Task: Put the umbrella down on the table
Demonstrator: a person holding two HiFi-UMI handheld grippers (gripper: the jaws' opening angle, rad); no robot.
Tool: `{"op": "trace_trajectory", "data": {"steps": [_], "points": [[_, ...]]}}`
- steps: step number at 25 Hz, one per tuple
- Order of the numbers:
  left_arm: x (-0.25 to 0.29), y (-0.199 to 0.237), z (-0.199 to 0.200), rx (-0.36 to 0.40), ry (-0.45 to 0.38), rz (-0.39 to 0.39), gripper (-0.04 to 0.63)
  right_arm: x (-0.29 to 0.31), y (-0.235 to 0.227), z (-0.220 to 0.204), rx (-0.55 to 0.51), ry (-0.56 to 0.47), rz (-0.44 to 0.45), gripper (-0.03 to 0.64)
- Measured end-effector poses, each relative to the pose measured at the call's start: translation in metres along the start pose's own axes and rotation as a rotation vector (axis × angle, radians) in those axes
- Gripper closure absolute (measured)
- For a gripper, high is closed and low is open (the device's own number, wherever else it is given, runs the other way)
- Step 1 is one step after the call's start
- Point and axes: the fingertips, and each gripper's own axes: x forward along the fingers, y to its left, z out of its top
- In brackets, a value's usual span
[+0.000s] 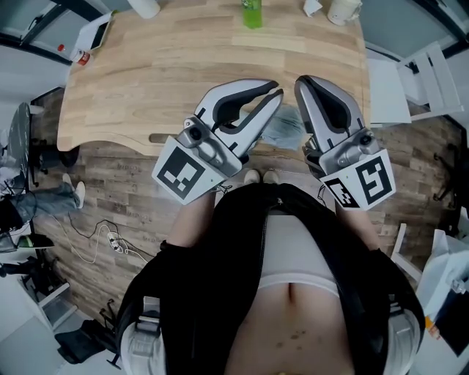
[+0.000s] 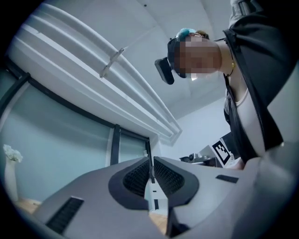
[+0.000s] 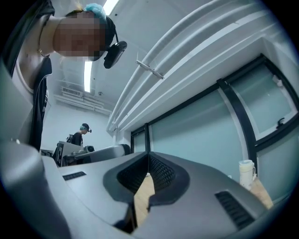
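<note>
Your head camera looks steeply down past your torso [image 1: 293,249] onto the pale wooden table [image 1: 146,73]. Cameras on your left gripper [image 2: 150,163] and right gripper [image 3: 148,161] sit close behind the jaws, tilted upward, sharing the blue-green glass wall [image 2: 56,140] and white ceiling beams [image 2: 84,70].

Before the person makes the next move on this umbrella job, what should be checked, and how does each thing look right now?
1. Nothing caught in the left gripper: ok, its fingers are shut together with nothing between them.
2. Nothing caught in the right gripper: ok, its fingers are shut and hold nothing.
3. Umbrella down on the table: cannot tell. A blue-grey bundle shows at the near edge between the two grippers, mostly hidden.
4. Room on the wood: ok, the middle is bare.
5. The green bottle and white cup out of the way: ok, both stand at the far edge.
</note>
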Motion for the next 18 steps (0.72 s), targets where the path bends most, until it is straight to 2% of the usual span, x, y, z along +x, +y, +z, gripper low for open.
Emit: {"op": "trace_trajectory", "data": {"steps": [2, 6, 9, 11, 14, 16, 18], "points": [[0.002, -0.006, 0.003, 0.042, -0.034, 0.006, 0.577, -0.004, 0.0, 0.001, 0.007, -0.014, 0.018, 0.586], [0.006, -0.023, 0.001, 0.191, -0.047, 0.011, 0.571, -0.013, 0.004, 0.004, 0.019, -0.052, 0.063, 0.586], [0.004, -0.037, 0.003, 0.226, -0.088, -0.001, 0.571, -0.022, 0.004, 0.007, 0.03, -0.076, 0.081, 0.586], [-0.004, -0.047, 0.008, 0.224, -0.144, -0.029, 0.572, -0.028, 0.006, 0.009, 0.027, -0.093, 0.092, 0.586], [-0.014, -0.052, 0.019, 0.129, -0.229, -0.064, 0.572, -0.033, 0.014, 0.011, 0.023, -0.102, 0.115, 0.586], [-0.018, -0.051, 0.024, 0.102, -0.246, -0.046, 0.572, -0.035, 0.019, 0.011, 0.021, -0.096, 0.117, 0.586], [-0.024, -0.052, 0.027, 0.126, -0.228, -0.015, 0.572, -0.036, 0.024, 0.01, 0.026, -0.088, 0.11, 0.586]]}}
